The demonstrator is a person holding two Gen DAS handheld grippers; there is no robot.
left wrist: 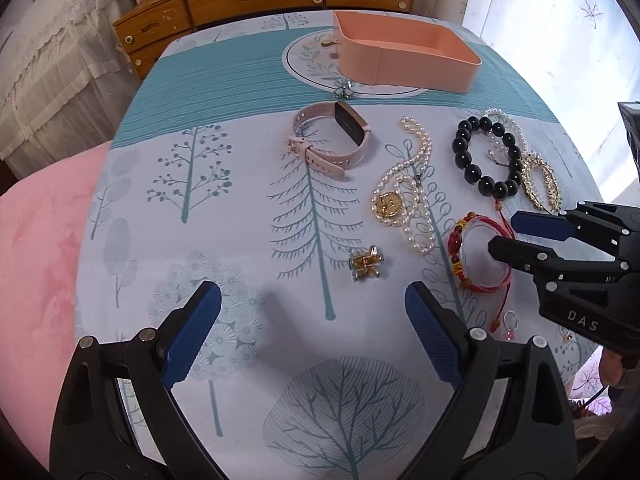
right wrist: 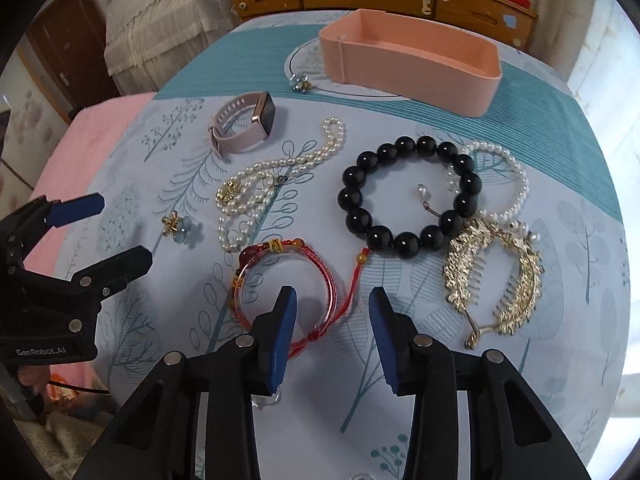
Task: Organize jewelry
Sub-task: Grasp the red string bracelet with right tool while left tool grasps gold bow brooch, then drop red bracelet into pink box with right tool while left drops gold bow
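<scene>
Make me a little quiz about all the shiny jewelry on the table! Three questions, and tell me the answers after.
1. True or false: the pink box already has jewelry in it.
2. Which piece lies closest to the right gripper? A) pink watch B) red string bracelet C) gold hair comb
3. Fill in: the black bead bracelet overlaps a white ____ bracelet.

Key
1. False; what shows of its inside looks empty.
2. B
3. pearl
</scene>
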